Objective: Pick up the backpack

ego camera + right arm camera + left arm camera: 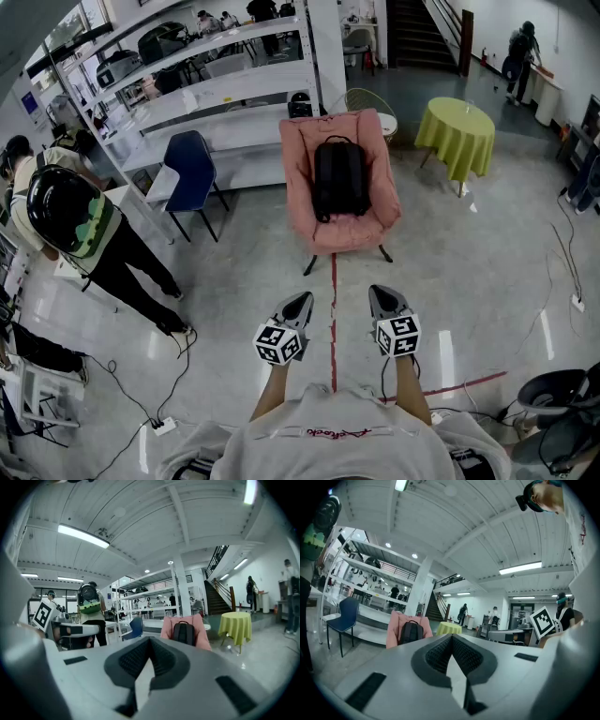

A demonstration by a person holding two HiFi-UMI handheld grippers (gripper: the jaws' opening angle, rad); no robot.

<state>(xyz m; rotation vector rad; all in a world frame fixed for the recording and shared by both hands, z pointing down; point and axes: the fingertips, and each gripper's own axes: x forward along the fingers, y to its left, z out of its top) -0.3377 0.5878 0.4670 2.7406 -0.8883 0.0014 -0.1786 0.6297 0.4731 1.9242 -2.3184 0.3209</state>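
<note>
- Head view checked first: found the left gripper (300, 300) and the right gripper (381, 292) held side by side, apart from each other, above a grey floor (469, 281), with a red floor line (334, 281) between the two sets of jaws.
- Confirmed the left jaws closed in the left gripper view, ribbed pads met at the tip, nothing between them.
- Confirmed the right jaws closed the same way in the right gripper view, also empty.
- Noted one marker cube (279, 343) behind the left jaws and a second marker cube (397, 335) behind the right jaws.
- Located the black backpack (339, 178) well ahead of both sets of jaws, upright on the seat of a pink armchair (300, 159), back against the backrest, touched by neither gripper.
- Sighted the same backpack beyond and left of the jaw tips in the left gripper view, and beyond and right of the jaw tips in the right gripper view.
- Recorded a round table with a yellow-green cloth (457, 131) ahead and right of the right jaws, near the armchair but apart from it.
- Recorded a blue chair (192, 164) ahead and left of the left jaws, beside white shelving (225, 89).
- Logged a person in a black helmet (66, 202) well off to the left of the left jaws.
</note>
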